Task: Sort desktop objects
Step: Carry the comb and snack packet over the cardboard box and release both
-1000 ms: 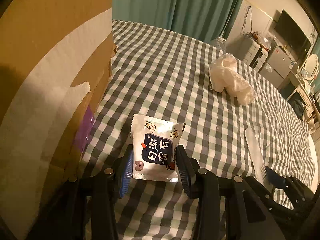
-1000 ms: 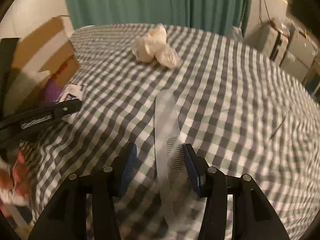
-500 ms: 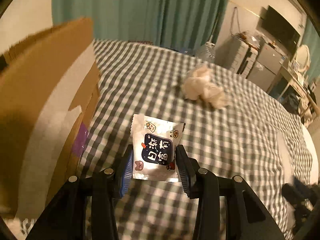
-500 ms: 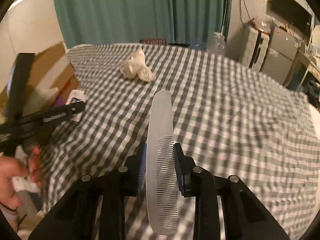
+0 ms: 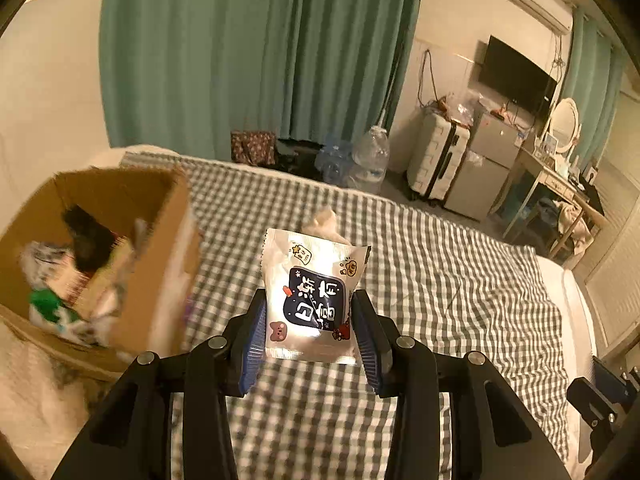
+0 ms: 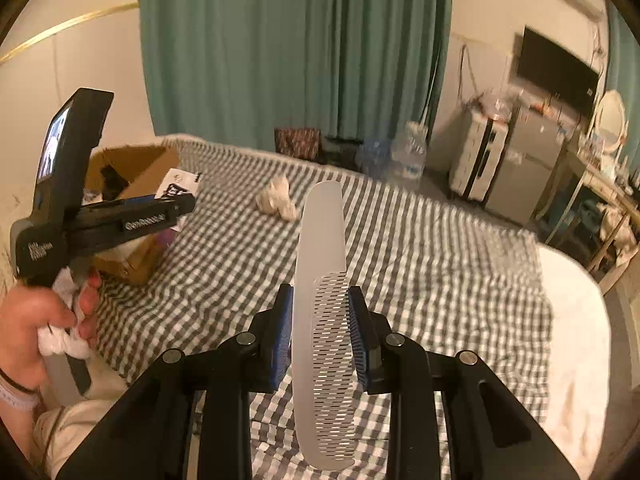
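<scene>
While the left claw (image 5: 308,330) is lifted above the checked bedspread (image 5: 440,280), its two blue-padded fingers (image 5: 253,338) press against the side edges of a white snack packet (image 5: 314,296), which stands upright between them with its dark printed label facing the camera. The packet's upper half rises clear of the fingertips. To the left and slightly below sits an open cardboard box (image 5: 160,264) on the bed, holding a jumble of things, among them something dark and something green; the packet is near the box's right wall but not over its opening.

The right claw (image 6: 320,328) is closed narrowly on a pale translucent comb (image 6: 322,312), gripped across its toothed part, with the plain handle end pointing away along the fingers and the other end reaching back toward the camera. In the right wrist view a crumpled white tissue (image 6: 278,200) lies on the bedspread beyond the comb, well apart from both claws.
</scene>
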Demonstrator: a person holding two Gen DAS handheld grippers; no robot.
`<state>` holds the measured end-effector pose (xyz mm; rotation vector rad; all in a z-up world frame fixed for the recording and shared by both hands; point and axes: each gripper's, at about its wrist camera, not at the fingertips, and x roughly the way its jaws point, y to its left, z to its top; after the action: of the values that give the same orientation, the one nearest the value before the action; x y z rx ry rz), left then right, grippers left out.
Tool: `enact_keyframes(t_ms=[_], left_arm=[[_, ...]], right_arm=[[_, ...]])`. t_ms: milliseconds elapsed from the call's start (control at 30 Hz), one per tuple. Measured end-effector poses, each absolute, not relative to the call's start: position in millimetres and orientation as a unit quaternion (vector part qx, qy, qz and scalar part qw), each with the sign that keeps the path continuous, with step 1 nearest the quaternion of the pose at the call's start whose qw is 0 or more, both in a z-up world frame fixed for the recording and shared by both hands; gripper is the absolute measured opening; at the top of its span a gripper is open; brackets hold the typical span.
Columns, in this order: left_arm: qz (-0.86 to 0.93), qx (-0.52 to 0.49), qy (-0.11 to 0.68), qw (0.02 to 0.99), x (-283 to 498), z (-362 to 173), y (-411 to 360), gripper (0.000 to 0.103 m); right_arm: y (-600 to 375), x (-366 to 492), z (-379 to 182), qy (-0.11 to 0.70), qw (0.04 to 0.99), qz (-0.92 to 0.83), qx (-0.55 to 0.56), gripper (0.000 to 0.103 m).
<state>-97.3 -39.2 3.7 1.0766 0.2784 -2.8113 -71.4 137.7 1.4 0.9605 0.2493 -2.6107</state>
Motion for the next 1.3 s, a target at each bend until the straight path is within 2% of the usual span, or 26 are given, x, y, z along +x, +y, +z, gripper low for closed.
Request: enact_keyframes(t_ms=[200, 467, 667, 767, 933, 967, 1000, 1033, 1067, 1100, 1300], left_arm=[[-0.938, 0.325, 0.099, 0.073, -69, 48, -86, 0.042], [-0.942, 0.300, 0.103, 0.113, -48, 77, -183, 0.042], [-0.931, 0.314, 0.103, 0.154, -56, 52, -252, 0.042], [-0.924, 0.328, 0.107, 0.167, -63, 25, -278, 0.042], [-0.914, 0.350, 0.113, 0.170, -77, -12, -299, 0.042], [-0.913, 0.352, 0.112, 0.171, -78, -17, -300, 0.050], [-0.912, 0.354, 0.110, 0.176, -79, -21, -299, 0.067], [-0.909, 0.356, 0.106, 0.188, -79, -24, -298, 0.080], [-0.905, 0.356, 0.099, 0.210, -78, -27, -296, 0.100], [-0.905, 0.351, 0.094, 0.222, -75, -27, -293, 0.103], [-0.906, 0.352, 0.096, 0.214, -63, -19, -264, 0.103]], right_arm=[[129, -52, 33, 0.059, 0.186, -0.929, 0.315, 0.026], [54, -62, 78, 0.067, 0.245, -0.928, 0.272, 0.026], [-52, -83, 72, 0.077, 0.336, -0.896, 0.280, 0.026], [-112, -102, 48, 0.073, 0.380, -0.870, 0.305, 0.026], [-170, -132, 4, 0.061, 0.400, -0.847, 0.345, 0.026], [-176, -137, -5, 0.054, 0.396, -0.846, 0.353, 0.026], [-179, -142, -11, 0.044, 0.390, -0.847, 0.358, 0.031], [-179, -147, -15, 0.033, 0.383, -0.849, 0.362, 0.049], [-176, -151, -18, 0.019, 0.380, -0.850, 0.366, 0.060], [-170, -153, -18, 0.008, 0.376, -0.851, 0.366, 0.075], [-119, -147, -5, -0.012, 0.338, -0.871, 0.356, 0.078]])
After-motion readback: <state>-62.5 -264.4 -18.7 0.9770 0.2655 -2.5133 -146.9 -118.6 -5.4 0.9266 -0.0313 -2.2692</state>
